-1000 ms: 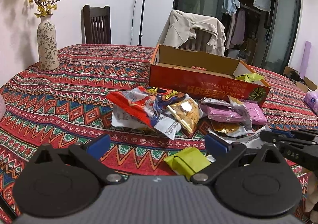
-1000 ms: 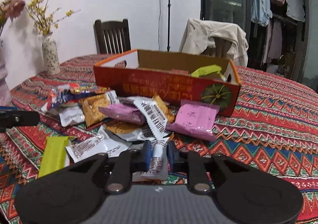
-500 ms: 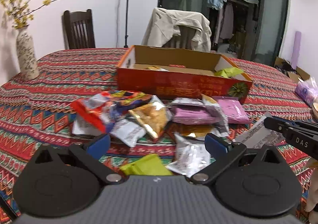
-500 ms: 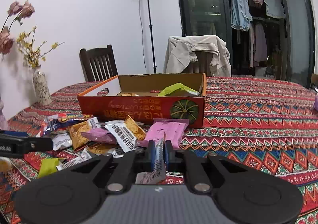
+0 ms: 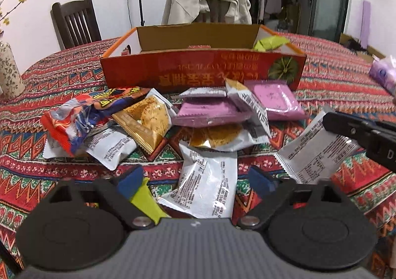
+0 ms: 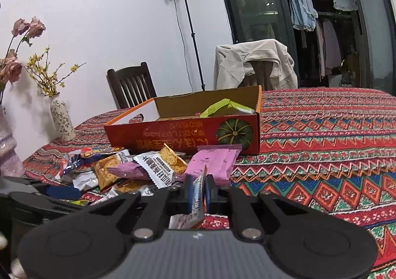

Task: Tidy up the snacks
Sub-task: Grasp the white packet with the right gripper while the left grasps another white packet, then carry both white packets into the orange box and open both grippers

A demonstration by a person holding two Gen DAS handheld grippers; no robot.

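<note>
Barely started tbh. Only a lime-green packet (image 6: 226, 108) sits in the open red cardboard box (image 6: 188, 136); the loose pile of snack wrappers (image 5: 173, 125) remains mid-counter. Right gripper (image 6: 198, 192) pinches a white printed sachet (image 6: 196, 201); left gripper (image 5: 195, 180) jaws wide, empty.

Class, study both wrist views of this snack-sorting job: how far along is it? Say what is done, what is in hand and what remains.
Done: little; a green packet already lies in the red box. In hand: the right gripper is shut on a white packet, held above the table. The left gripper is open over another white packet. Left: the pile of snacks in front of the box.
</note>
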